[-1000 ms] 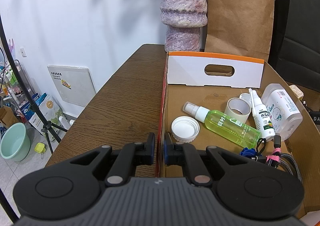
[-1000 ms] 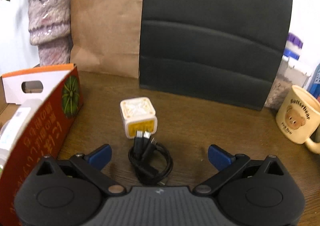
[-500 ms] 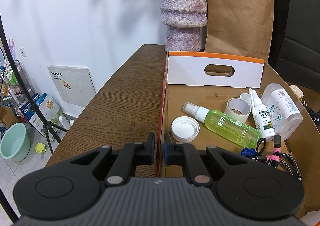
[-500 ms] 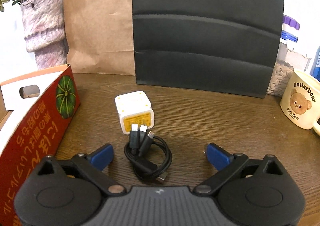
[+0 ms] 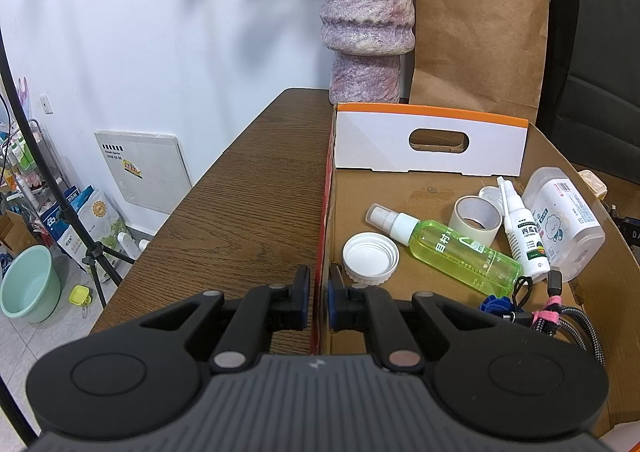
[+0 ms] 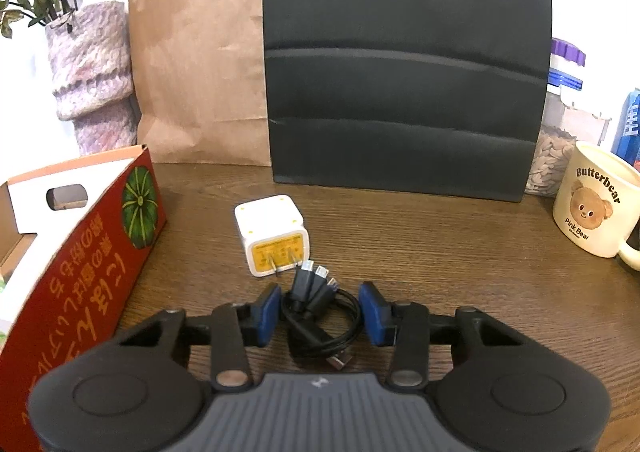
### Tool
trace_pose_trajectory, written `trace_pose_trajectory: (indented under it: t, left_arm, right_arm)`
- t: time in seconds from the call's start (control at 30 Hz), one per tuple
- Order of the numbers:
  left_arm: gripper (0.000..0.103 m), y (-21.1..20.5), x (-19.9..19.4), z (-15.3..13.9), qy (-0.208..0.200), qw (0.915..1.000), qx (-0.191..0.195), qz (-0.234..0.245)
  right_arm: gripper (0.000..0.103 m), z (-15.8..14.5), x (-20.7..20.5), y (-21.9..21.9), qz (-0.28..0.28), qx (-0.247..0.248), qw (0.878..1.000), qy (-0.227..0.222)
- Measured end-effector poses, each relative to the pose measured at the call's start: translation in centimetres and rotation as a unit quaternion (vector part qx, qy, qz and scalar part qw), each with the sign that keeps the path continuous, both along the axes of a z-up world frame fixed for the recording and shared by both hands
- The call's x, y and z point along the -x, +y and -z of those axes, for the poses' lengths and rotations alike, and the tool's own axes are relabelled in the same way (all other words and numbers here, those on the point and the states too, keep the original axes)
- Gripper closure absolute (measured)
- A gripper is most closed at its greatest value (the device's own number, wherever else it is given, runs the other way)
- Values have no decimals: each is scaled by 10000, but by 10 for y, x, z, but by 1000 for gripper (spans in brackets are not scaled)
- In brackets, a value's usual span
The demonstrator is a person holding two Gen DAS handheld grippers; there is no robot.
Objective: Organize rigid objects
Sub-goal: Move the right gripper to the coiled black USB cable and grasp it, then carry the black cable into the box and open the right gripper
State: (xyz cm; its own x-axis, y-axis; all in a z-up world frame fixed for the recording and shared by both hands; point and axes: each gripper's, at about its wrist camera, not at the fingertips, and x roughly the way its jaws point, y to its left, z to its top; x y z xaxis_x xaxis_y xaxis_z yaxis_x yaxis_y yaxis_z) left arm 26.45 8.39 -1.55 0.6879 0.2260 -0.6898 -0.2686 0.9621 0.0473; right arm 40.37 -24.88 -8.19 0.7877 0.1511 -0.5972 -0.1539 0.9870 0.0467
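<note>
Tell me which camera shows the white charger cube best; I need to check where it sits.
The right wrist view: the white charger cube sits unobstructed on the table, just beyond the black cable. The left wrist view catches only a pale corner past the box wall.

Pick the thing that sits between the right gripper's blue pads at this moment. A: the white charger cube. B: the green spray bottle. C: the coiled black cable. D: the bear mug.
C: in the right wrist view the right gripper has just been closing, and its blue pads press against both sides of the coiled black cable, while the white charger cube lies just ahead, outside them.
</note>
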Motion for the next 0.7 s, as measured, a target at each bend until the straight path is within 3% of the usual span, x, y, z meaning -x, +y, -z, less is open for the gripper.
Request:
trace_pose_trajectory:
  t: [0.7]
  left_arm:
    - [93, 0, 0, 0, 0, 10000, -1, 0]
  right_arm:
    - [67, -23, 9, -4, 28, -188, 9991, -376]
